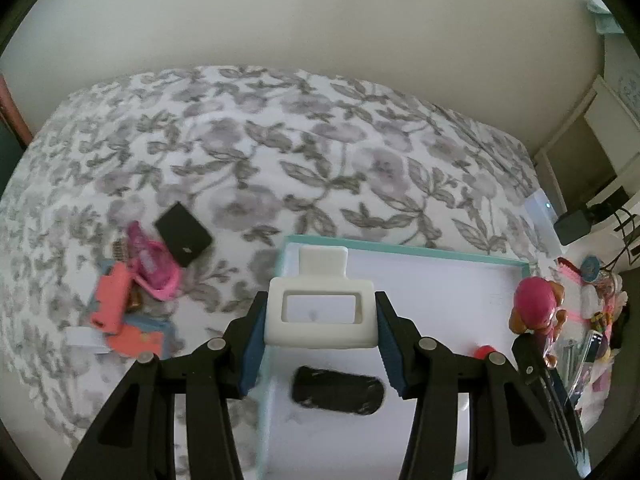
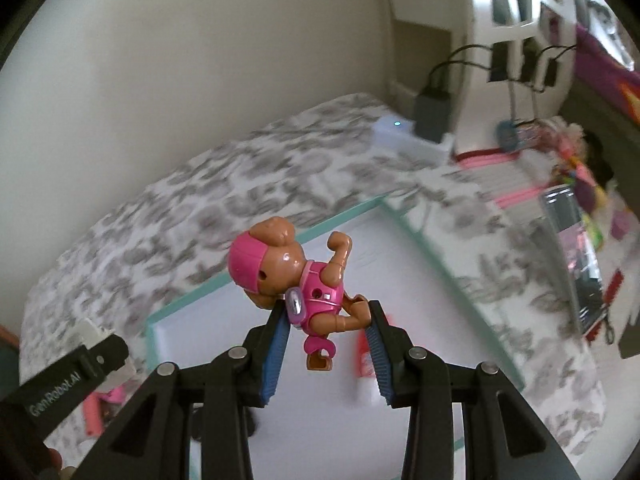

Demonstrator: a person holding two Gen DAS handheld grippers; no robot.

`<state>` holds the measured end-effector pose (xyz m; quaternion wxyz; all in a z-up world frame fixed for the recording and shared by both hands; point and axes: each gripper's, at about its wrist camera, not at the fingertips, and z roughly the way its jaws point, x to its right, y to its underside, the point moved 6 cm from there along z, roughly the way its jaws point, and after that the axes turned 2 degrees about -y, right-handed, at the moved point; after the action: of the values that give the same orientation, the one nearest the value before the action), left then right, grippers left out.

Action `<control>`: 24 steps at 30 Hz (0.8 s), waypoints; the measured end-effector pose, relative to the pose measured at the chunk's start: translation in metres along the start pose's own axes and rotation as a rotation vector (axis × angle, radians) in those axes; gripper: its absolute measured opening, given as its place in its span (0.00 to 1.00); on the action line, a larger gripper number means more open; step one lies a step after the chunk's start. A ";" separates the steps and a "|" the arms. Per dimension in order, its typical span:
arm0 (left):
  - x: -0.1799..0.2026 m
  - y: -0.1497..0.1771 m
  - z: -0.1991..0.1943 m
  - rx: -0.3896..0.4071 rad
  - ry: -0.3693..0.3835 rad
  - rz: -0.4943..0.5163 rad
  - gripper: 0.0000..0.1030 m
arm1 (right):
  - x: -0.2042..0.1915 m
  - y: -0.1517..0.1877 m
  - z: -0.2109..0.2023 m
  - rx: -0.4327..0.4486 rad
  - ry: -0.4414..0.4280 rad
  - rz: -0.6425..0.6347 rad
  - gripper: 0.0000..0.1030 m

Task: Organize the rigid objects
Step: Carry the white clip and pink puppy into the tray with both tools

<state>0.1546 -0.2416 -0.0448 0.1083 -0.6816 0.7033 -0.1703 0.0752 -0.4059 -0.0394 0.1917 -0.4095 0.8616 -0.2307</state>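
My left gripper is shut on a white plastic frame-shaped piece, held over the near-left corner of a white box lid with a teal rim. A black oblong object lies inside the lid below it. My right gripper is shut on a brown toy puppy in a pink helmet and vest, held above the same lid. That puppy also shows at the right in the left wrist view. A red-and-white item lies in the lid under the right fingers.
The lid rests on a bed with a grey floral cover. To its left lie a black card, a pink toy and a coral piece. A toy pile and chargers sit at the bed's right.
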 end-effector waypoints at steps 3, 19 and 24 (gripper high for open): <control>0.009 0.001 0.008 0.001 0.009 0.008 0.51 | 0.005 -0.002 0.005 0.004 0.020 0.005 0.40; 0.020 0.011 0.045 -0.013 0.073 0.052 0.51 | 0.004 0.018 0.043 -0.114 0.061 -0.068 0.40; 0.019 0.015 0.050 -0.024 0.068 0.065 0.51 | 0.002 0.023 0.048 -0.140 0.063 -0.083 0.40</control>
<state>0.1592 -0.2650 -0.0951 0.0820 -0.6534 0.7304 -0.1814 0.0846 -0.4060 -0.0915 0.1256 -0.4496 0.8636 -0.1907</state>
